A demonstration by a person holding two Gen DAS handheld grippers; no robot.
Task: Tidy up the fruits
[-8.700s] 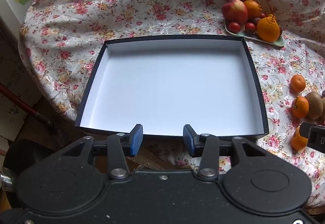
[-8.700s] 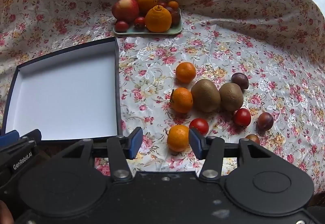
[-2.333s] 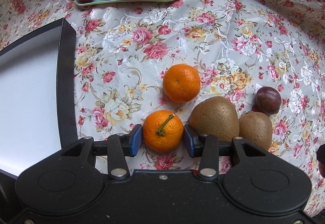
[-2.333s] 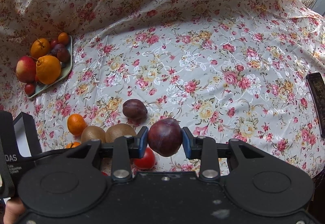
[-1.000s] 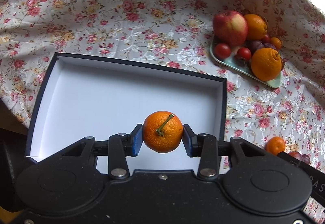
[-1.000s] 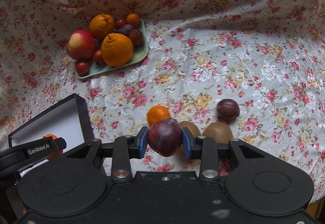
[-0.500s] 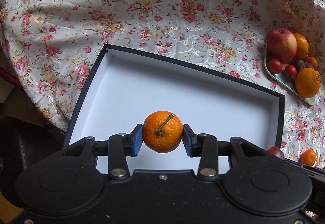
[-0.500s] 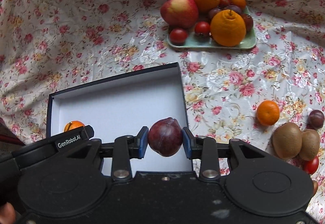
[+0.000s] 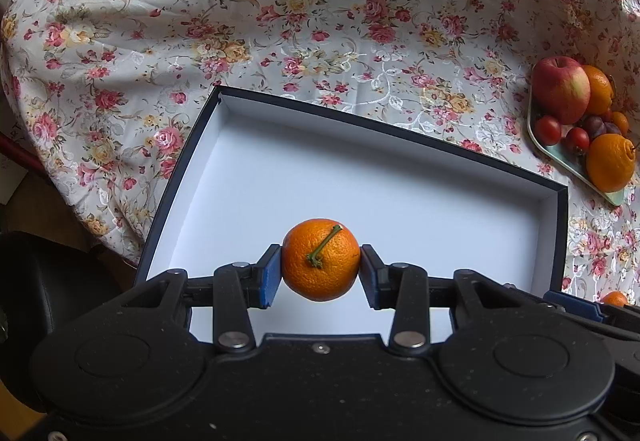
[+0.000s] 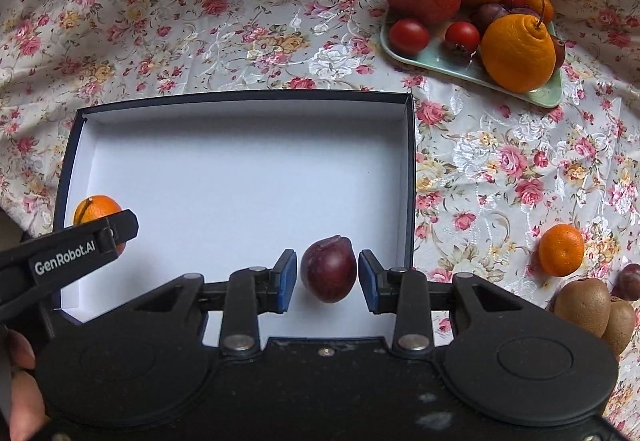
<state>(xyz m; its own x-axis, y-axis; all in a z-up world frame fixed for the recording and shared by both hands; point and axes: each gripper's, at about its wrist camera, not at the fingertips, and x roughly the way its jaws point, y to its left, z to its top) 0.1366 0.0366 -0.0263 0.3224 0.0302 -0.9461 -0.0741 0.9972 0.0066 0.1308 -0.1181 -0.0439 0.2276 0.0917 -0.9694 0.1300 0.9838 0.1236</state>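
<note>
Floral-clothed table [image 10: 240, 21] with open box [image 10: 412, 177], fruit plate [image 10: 440, 61], loose mandarin [image 10: 561, 250], kiwis [image 10: 582, 305].

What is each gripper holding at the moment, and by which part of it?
The left gripper clamps a tangerine by its two sides, stem facing the camera. The right gripper is opening; the plum sits between its pads with gaps, unheld.

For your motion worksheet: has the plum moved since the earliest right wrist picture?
Yes. The plum now lies inside the box, between the right claw's opening jaws, no longer out on the tablecloth.
</note>
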